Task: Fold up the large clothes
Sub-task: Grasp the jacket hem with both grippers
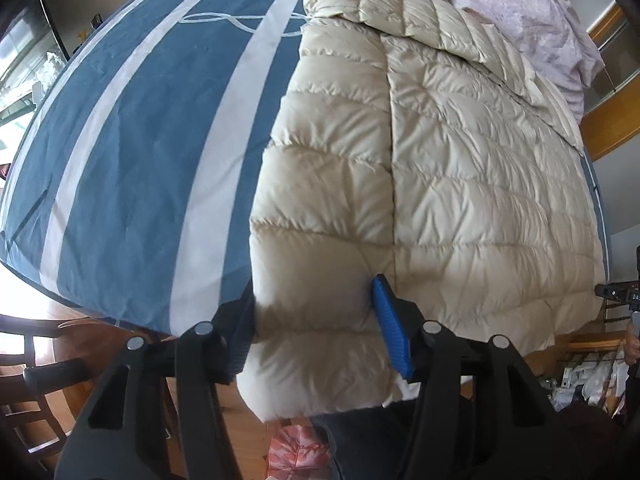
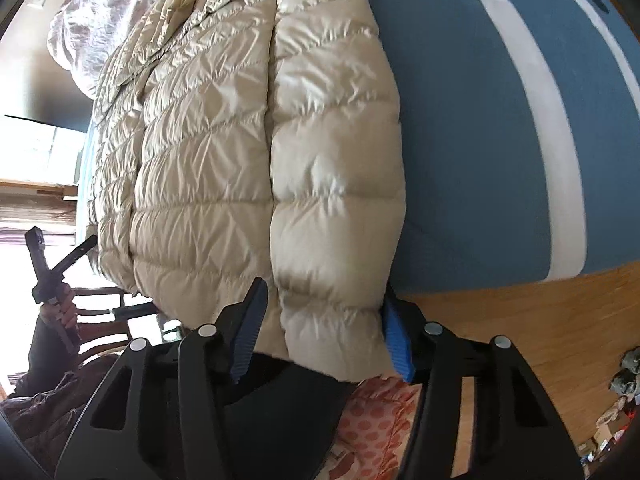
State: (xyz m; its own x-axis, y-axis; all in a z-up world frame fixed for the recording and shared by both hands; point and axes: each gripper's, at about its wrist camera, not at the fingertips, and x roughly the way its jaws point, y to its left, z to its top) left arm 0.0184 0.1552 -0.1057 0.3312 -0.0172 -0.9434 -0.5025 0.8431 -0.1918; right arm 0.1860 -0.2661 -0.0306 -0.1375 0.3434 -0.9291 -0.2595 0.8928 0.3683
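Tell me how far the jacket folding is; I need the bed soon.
Done: the cream puffer jacket lies flat on the striped bedsheet. In hand: left gripper and right gripper each pinch a hem corner. Left: the folds themselves, none made yet.

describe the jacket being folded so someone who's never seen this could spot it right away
Start at the bed's blue sheet with white stripes. Lying on it, hem hanging over the near edge, is the cream quilted puffer jacket. Its shiny, puffy stitched panels set it apart from the crumpled pale lilac bedding beyond it.
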